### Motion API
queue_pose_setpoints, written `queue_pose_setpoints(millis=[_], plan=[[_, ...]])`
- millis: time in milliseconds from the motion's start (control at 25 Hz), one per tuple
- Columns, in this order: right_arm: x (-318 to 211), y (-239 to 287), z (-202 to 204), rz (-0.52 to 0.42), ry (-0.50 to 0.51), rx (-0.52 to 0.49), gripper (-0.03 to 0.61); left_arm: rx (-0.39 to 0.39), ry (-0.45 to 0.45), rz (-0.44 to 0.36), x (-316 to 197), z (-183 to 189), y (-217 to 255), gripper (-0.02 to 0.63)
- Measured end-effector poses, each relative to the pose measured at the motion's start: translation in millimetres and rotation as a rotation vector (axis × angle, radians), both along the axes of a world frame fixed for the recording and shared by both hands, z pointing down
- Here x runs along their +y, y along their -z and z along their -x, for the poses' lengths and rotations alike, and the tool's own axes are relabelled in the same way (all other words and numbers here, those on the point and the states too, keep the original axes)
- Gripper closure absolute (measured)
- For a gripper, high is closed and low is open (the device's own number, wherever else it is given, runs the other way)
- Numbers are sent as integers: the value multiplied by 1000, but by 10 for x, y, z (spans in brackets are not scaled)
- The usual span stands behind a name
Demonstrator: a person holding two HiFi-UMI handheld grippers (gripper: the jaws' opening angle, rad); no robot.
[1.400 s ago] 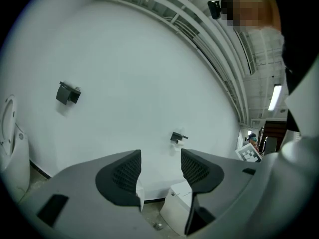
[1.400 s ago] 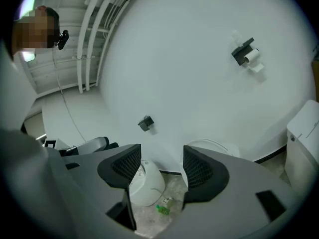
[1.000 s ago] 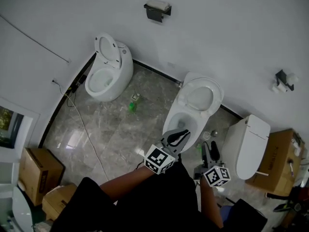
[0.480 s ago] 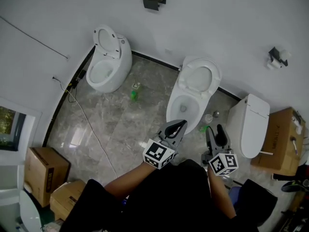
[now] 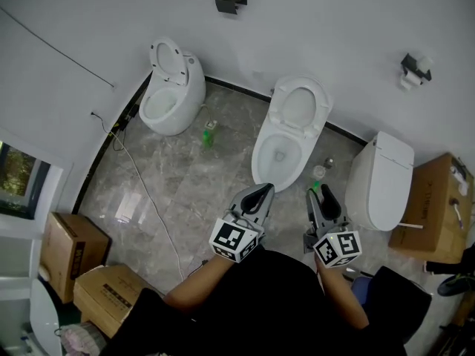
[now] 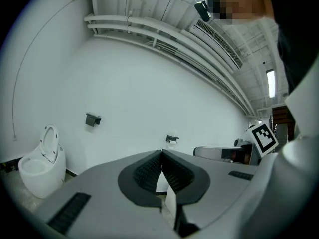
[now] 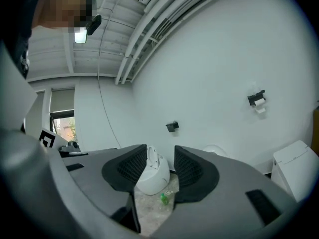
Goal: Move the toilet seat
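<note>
Head view: three toilets along the wall; middle toilet (image 5: 261,158) just ahead of the person, its seat (image 5: 324,106) stood upright at the wall side, bowl open; left toilet (image 5: 185,99) likewise open, right toilet (image 5: 382,184) with lid down; I take the middle one as the task's, being nearest the grippers, though the pictures do not settle that. Left gripper (image 5: 266,190) held level over the floor (image 5: 185,191), short of the bowl and well apart from the seat; left gripper view shows its jaws pressed together, nothing between the pads. Right gripper (image 5: 319,193) beside it, also clear of the toilet; right gripper view shows the jaws parted with a gap, having just been closing, nothing gripped; the left toilet and a green bottle (image 7: 163,199) seen through that gap are far off across the room, not in the jaws. Progress, as a judgement: no contact with the seat at this moment; if raising was wanted, it looks done, seat fully up and both tools off it; if lowering is wanted, all of it is left: approach, take the seat's rim, swing it down onto the bowl; cannot tell from these pictures which. Nothing near the bowl in the way except a small bottle (image 5: 318,173) at its base on the right.
</note>
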State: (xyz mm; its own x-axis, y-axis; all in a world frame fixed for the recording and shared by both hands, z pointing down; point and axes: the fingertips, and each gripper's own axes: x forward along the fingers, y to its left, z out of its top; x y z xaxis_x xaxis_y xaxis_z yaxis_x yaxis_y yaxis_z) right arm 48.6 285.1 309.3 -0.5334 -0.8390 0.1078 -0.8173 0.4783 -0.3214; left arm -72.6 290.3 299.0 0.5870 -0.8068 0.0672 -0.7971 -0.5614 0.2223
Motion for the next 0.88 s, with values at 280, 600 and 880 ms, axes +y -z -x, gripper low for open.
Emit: queue_pose_setpoints(millis=[280,600,880], plan=[[858,-40,-551,-35,-34,82,538,-41,62,-1,832,-552,-134,598],[1413,-143,-936,-37,-31,153,548,-91,124,-27,1234,-762,-126,598],[1472,-33,-1127,-51,-74,166,548,-110,97,-31,1346,-1021,-100,598]])
